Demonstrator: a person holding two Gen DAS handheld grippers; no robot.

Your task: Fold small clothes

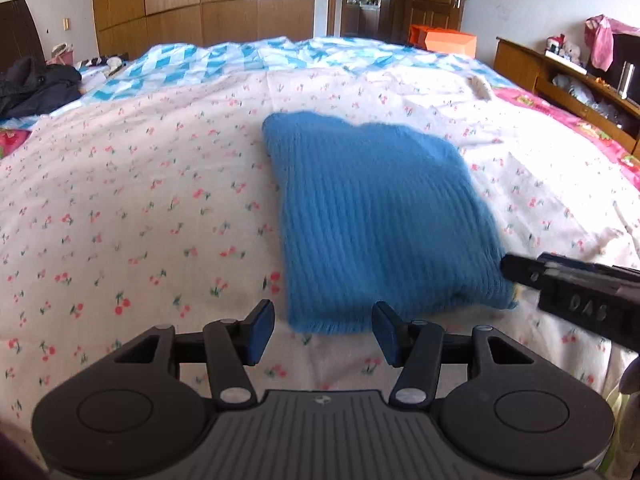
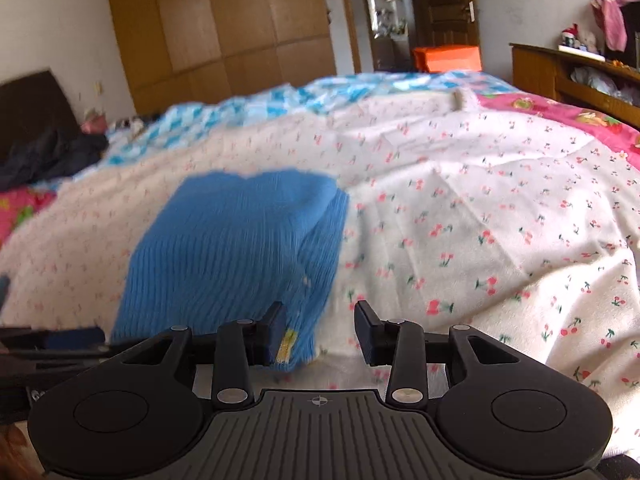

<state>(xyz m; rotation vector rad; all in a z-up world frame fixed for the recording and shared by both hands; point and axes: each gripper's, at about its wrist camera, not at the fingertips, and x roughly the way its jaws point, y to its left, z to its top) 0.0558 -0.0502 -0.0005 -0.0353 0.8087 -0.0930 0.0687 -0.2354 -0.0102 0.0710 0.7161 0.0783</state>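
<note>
A folded blue knit garment (image 1: 380,220) lies flat on a bed, on a white sheet printed with small red cherries (image 1: 140,200). It forms a rough rectangle, ribbed, its long side running away from the cameras.

In the left wrist view, the left gripper (image 1: 323,332) hovers at the near edge of the garment. Its blue-padded fingers are spread, with nothing between them: the left pad sits over bare sheet just beside the garment's near left corner, and the right pad overlaps the near hem in the picture. Whether that pad touches the knit cannot be told.

The right gripper (image 2: 320,330) shows in its own view with its jaws apart too. The garment's near right corner, bearing a small yellow tag (image 2: 289,340), lies against the inner face of the left finger and reaches partway into the gap; the right finger stands clear of it over white sheet. The pads do not pinch the cloth. In the left wrist view this same gripper enters from the right edge as a dark bar, its tip at the garment's near right corner.

Farther off on the bed lie a blue-and-white checked cover (image 1: 240,60) and a pink patterned cover (image 2: 560,116). A wooden wardrobe (image 1: 200,0) stands behind.
</note>
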